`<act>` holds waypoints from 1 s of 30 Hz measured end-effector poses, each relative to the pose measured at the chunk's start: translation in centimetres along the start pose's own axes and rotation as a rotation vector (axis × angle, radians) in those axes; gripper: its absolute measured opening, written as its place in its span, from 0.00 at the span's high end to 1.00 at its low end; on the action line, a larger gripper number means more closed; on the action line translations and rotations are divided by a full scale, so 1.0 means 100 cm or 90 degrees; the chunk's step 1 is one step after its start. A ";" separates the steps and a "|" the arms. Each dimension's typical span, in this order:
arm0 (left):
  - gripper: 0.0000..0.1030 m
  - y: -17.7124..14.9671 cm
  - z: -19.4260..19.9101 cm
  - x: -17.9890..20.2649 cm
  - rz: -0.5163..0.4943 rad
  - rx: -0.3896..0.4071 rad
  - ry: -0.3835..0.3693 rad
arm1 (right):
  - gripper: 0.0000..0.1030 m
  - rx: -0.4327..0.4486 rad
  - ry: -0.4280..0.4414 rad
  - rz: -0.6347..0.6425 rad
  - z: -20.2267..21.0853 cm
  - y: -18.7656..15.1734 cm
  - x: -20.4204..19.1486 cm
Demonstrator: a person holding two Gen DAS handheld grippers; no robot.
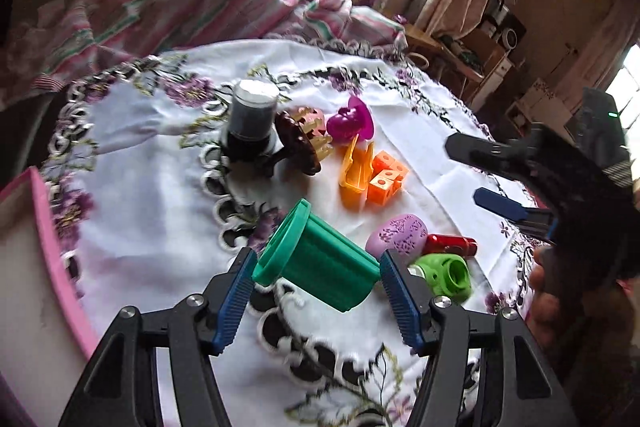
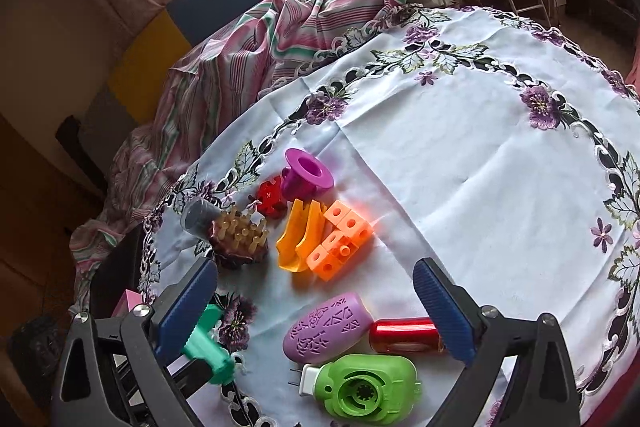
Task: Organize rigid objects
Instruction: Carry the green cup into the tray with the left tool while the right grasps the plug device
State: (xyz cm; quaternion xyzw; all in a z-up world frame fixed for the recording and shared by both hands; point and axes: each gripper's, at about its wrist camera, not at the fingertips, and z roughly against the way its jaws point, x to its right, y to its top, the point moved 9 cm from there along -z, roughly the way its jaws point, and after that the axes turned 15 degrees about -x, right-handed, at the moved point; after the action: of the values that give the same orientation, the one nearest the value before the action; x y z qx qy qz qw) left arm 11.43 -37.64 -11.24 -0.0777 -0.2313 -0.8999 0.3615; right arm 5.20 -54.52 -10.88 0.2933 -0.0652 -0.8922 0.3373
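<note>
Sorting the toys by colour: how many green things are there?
2. A teal-green cup lies tilted between the left gripper fingers; a lime-green toy sits beside the purple oval piece. Others may be hidden.

Green cup; white tablecloth, purple flowers.

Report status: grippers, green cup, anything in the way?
Left gripper shut on green cup, cup tilted, off the tablecloth. Right gripper open, empty, over purple case and green gadget. Pink bin at left, path clear.

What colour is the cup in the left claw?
Teal green, ribbed sides; the cup shows best in the left wrist view, between the left claw pads.
</note>
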 end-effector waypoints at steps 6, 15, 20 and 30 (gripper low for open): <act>0.38 -0.022 0.036 -0.007 0.017 0.035 0.019 | 0.12 -0.052 0.045 0.007 -0.009 -0.010 -0.006; 0.38 -0.057 0.076 -0.018 0.041 0.068 0.002 | 0.12 -0.210 -0.019 0.220 -0.011 -0.059 -0.036; 0.38 -0.074 0.087 -0.027 0.063 0.078 -0.007 | 0.12 -0.277 -0.171 0.367 -0.030 -0.080 -0.029; 0.38 -0.108 0.110 -0.094 0.145 0.093 0.026 | 0.35 -0.315 -0.325 0.428 -0.046 -0.082 -0.008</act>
State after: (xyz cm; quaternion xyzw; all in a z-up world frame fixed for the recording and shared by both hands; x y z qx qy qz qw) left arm 10.56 -19.87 -8.32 -0.0584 -0.2783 -0.8353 0.4706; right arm 3.64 -47.35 -16.88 -0.0608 -0.0226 -0.7661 0.6394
